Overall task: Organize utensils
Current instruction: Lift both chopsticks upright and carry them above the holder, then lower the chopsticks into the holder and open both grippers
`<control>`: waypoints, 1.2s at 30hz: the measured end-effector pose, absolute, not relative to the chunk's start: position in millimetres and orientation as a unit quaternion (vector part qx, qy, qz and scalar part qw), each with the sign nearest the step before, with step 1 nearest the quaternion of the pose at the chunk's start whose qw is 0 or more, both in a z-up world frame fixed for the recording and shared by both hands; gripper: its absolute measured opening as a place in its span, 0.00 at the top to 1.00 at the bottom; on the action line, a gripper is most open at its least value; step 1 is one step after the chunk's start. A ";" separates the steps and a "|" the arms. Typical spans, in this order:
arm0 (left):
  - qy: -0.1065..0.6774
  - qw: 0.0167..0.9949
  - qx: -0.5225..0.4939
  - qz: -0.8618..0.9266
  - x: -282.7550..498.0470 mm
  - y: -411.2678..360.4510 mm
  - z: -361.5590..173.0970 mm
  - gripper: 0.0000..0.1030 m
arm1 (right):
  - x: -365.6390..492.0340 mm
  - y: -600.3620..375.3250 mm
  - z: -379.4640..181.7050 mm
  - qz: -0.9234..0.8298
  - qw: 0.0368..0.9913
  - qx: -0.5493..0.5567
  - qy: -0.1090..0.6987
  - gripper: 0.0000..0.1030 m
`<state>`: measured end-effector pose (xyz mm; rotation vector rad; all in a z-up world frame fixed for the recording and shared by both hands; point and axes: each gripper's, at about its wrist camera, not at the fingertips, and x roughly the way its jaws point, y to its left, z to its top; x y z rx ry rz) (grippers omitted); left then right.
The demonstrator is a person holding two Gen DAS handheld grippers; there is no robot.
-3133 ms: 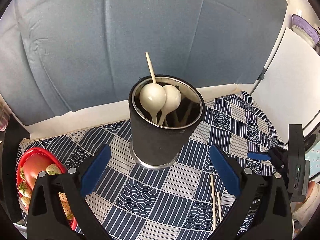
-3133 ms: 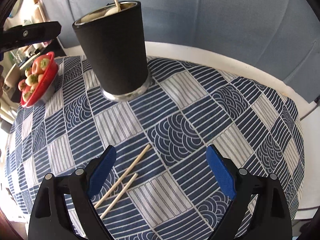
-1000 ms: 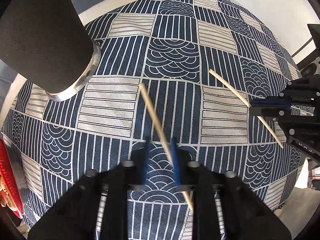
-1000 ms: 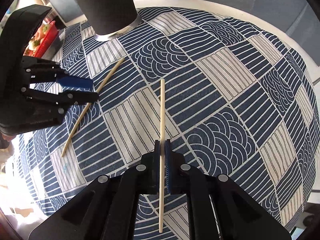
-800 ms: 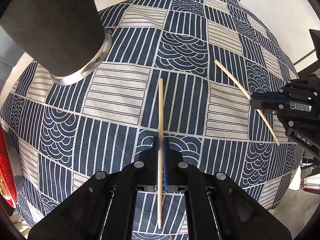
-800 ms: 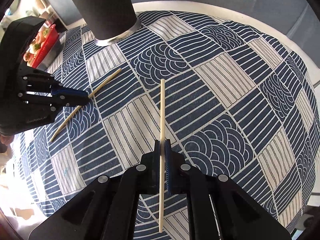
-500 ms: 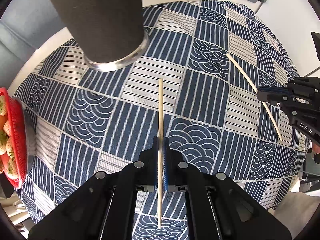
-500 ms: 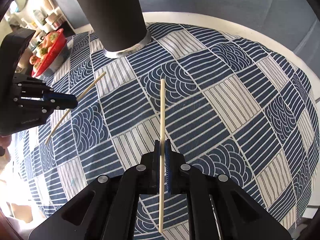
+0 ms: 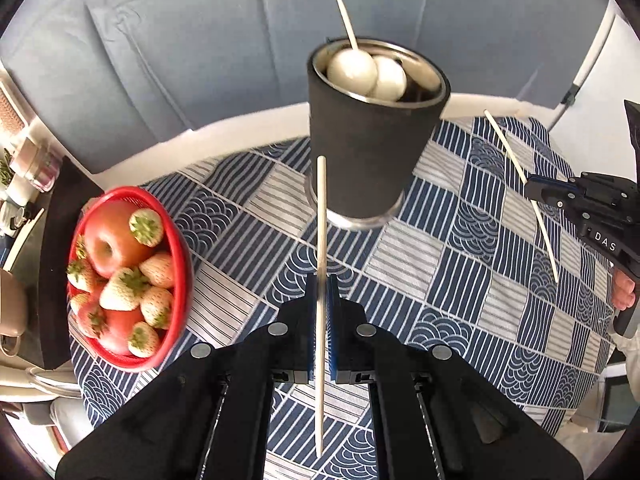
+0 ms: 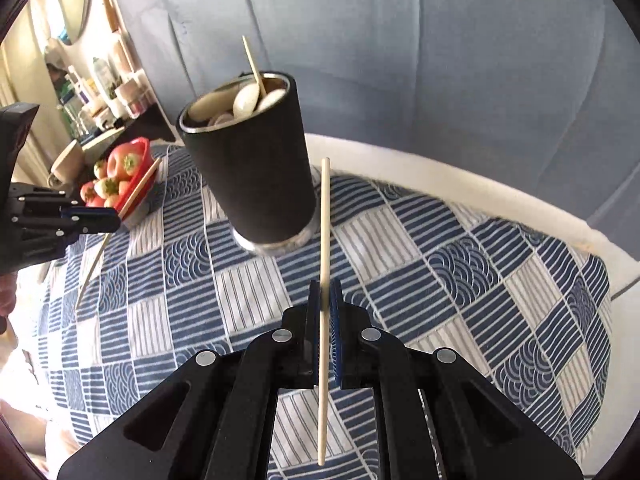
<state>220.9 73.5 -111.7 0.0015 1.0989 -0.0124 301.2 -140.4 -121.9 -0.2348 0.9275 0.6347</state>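
A black utensil cup (image 9: 372, 136) with a steel rim stands on the patterned cloth; it holds two white spoons (image 9: 352, 68) and one chopstick. It also shows in the right wrist view (image 10: 252, 160). My left gripper (image 9: 321, 292) is shut on a wooden chopstick (image 9: 321, 216), held above the cloth in front of the cup. My right gripper (image 10: 325, 300) is shut on a second chopstick (image 10: 325, 224), also raised, to the cup's right. Each gripper shows in the other's view: the right one (image 9: 536, 192) and the left one (image 10: 114, 216).
A red bowl of strawberries and apples (image 9: 128, 276) sits at the left edge of the blue-and-white cloth (image 9: 460, 272). A blue sofa back (image 9: 200, 40) rises behind the table. Bottles and a mug (image 10: 68, 164) stand on a shelf far left.
Both grippers closed on chopsticks lying on the cloth, then lifted them and tilted up so the cup's open top has come into view.
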 end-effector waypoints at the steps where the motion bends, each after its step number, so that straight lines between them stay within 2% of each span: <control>1: 0.513 0.859 -0.003 -0.003 223.8 75.9 -104.7 0.95 | 305.5 -137.6 -115.6 0.303 0.843 -0.111 0.431 0.95; 8: 0.453 0.891 -0.017 0.007 240.7 96.6 -57.5 0.95 | 328.3 -119.4 -74.5 0.314 0.863 -0.102 0.382 0.95; 19: 0.374 0.926 -0.052 -0.016 282.2 115.9 -11.6 0.95 | 356.2 -85.6 -28.1 0.347 0.877 -0.064 0.326 0.95; 31: 0.309 0.944 -0.101 -0.051 320.8 125.7 5.2 0.95 | 392.5 -74.7 -10.0 0.375 0.877 0.017 0.301 0.95; 36: 0.283 0.950 -0.113 -0.067 330.2 123.1 1.6 0.95 | 401.7 -64.9 -10.8 0.377 0.881 0.014 0.287 0.95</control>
